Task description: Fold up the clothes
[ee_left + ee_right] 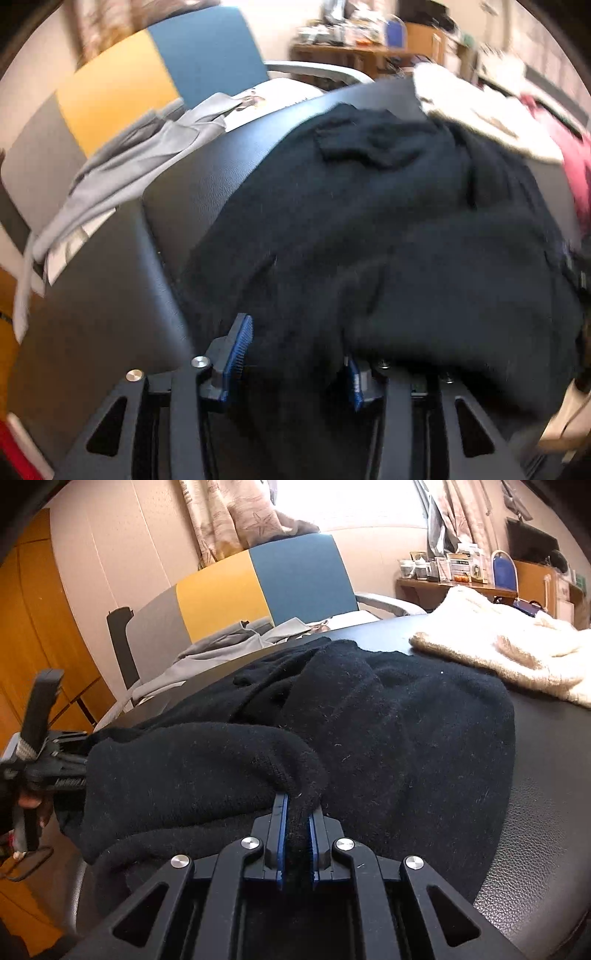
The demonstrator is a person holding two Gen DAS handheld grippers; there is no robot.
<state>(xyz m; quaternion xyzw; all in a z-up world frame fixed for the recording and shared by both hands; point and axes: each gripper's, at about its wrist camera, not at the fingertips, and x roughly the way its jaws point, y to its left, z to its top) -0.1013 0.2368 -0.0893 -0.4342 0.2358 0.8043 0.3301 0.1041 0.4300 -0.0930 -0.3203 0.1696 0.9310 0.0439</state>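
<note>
A black knit sweater lies bunched on a black leather table. In the left wrist view my left gripper has its blue pads wide apart, with black sweater fabric lying between and over them. In the right wrist view my right gripper is shut on a fold of the black sweater at its near edge. My left gripper also shows in the right wrist view at the sweater's left edge, with the cloth reaching into its jaws.
A cream knit sweater lies at the table's far right. A grey garment drapes over a chair with a grey, yellow and blue back. A pink cloth lies far right. A cluttered wooden shelf stands behind.
</note>
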